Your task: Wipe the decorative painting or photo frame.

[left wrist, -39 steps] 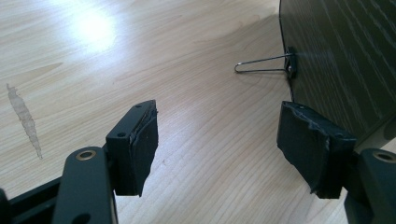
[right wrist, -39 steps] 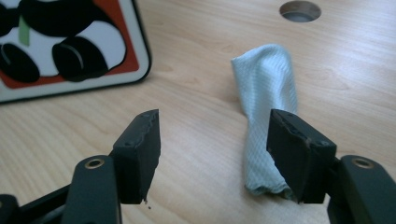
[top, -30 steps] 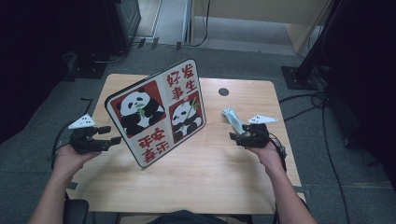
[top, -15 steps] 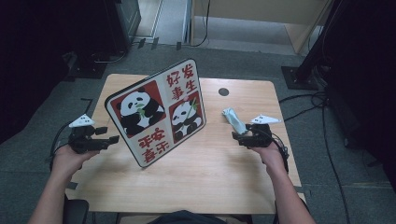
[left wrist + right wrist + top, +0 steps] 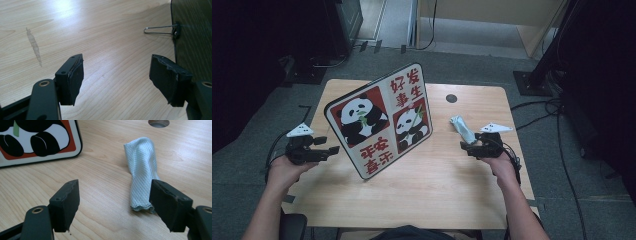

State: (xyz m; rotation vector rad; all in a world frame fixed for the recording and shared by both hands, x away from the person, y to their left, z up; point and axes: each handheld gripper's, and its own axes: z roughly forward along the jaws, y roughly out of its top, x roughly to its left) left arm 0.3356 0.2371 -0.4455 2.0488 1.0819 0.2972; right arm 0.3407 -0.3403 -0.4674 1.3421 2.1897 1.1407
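counter: light wooden counter [image 5: 432,185], round cable hole [image 5: 451,98] near its far edge, right of centre
board: square white-rimmed board with red panda panels and red Chinese characters [image 5: 382,120], propped tilted on one corner, left of the counter's centre; the left claw view shows its dark back [image 5: 195,32] with a thin wire stand [image 5: 160,30] resting on the wood
cloth: pale blue-grey waffle-weave cloth, rolled into a long bundle [image 5: 462,129], lies toward the counter's right edge, well apart from the board
left claw: black two-jaw claw [image 5: 329,150] at the counter's left edge, level, aimed at the board's left rim; jaws spread, bare wood between the pads [image 5: 75,77], nothing touched
right claw: black two-jaw claw [image 5: 467,146] near the right edge, just at the cloth's near end; jaws spread, nothing pinched
cloth vs right claw: in the right claw view the cloth [image 5: 142,170] runs away from the claw [image 5: 115,202], its near end beside the right-hand pad [image 5: 167,202]; contact cannot tell
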